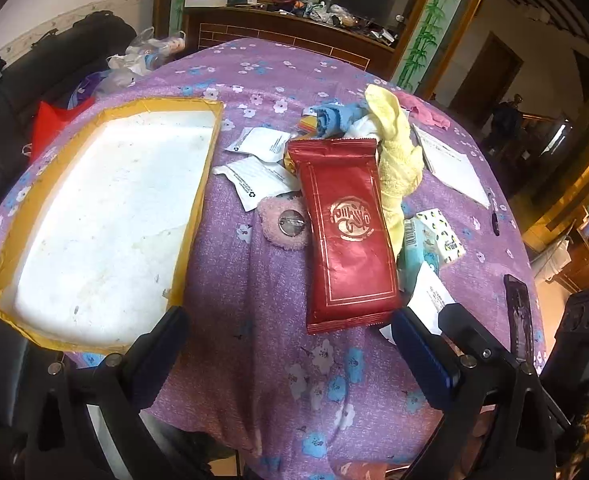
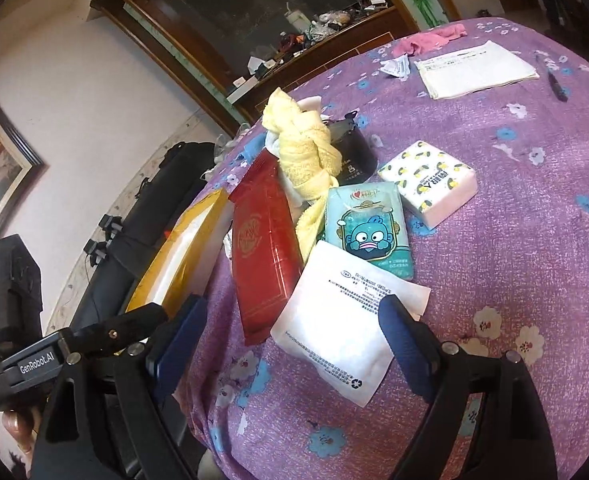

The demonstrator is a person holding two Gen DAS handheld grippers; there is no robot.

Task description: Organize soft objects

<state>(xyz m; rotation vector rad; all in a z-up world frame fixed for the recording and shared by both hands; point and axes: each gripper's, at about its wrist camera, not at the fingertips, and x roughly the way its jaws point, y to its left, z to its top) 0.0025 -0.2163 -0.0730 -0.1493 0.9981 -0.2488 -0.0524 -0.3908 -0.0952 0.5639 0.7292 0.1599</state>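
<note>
Purple flowered cloth covers the round table (image 1: 222, 264), and in the left wrist view the left gripper (image 1: 290, 332) hangs low over its near edge, pointing across the table, its two blue-padded fingers (image 1: 162, 344) spread wide with nothing between them. Just ahead of it lies a long red foil packet with a gold emblem (image 1: 348, 232), its near end close to the right-hand finger. A twisted yellow terry towel (image 1: 394, 152) lies beside the packet's far end, with a rolled blue cloth (image 1: 330, 118) behind it and a pink fluffy round pad with a metal disc (image 1: 286, 224) touching the packet's left edge. A shallow white tray with a yellow taped rim (image 1: 106, 216) sits to the left, apart from the pile. In the right wrist view the right gripper (image 2: 290, 336) is tilted, held low over the cloth, jaws spread wide and gripping nothing; a flat white printed sachet (image 2: 342, 320) lies between its fingers, one blue pad over its right corner. Past it lie a teal cartoon tissue pack (image 2: 370, 224) and a white tissue pack with yellow-green spots (image 2: 430, 180), just beside each other. A fingertip (image 2: 14, 424) shows beneath the black handle at lower left.
</note>
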